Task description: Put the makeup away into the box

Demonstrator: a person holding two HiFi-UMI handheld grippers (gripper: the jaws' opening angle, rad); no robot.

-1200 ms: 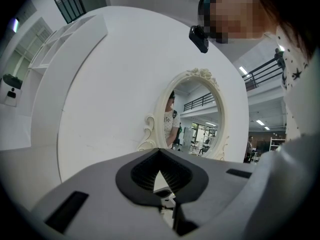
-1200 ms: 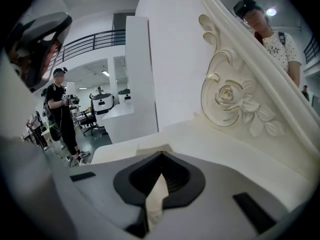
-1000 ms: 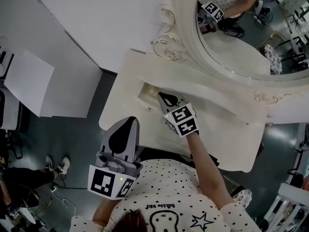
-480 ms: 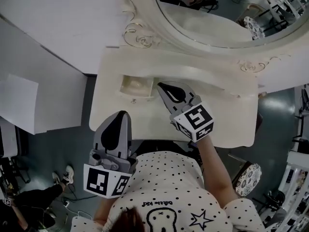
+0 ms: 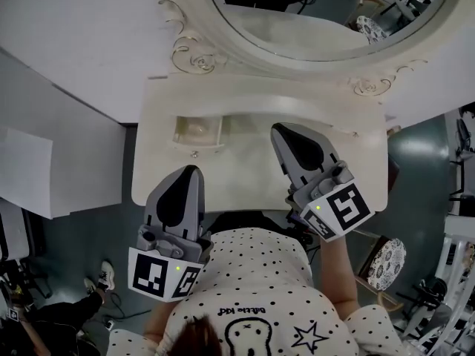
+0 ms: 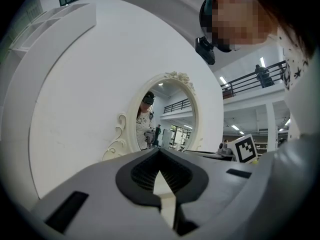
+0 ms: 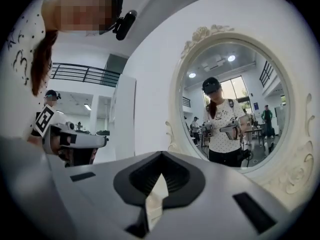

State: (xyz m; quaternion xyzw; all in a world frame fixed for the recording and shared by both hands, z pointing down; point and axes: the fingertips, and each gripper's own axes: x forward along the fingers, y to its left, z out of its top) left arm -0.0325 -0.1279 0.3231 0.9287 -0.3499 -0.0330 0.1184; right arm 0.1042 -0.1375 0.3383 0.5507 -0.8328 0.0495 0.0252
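At the near edge of the cream dressing surface [image 5: 245, 173] stands a person with a gripper in each hand, both held level above it and pointing toward the oval mirror [image 5: 319, 21] at the far side. The left gripper [image 5: 187, 173] hangs over the near left edge; its jaws are pressed together at the tips with nothing between them. The right gripper [image 5: 280, 130] is further in, right of centre, jaws likewise closed and empty.

No makeup shows anywhere on the surface in these views, so I cannot say where it lies. The one container in sight is a small open compartment [image 5: 199, 132] set into the far left of the surface. It may be the box meant, and it looks empty, though I cannot be sure.

As for handling, makeup pieces are likely small, light and hard-shelled, with smooth, slippery cases. Tubes would roll and compacts could crack if dropped. I would take each across the middle of its body, with a gentle squeeze, and never by a lid or cap.
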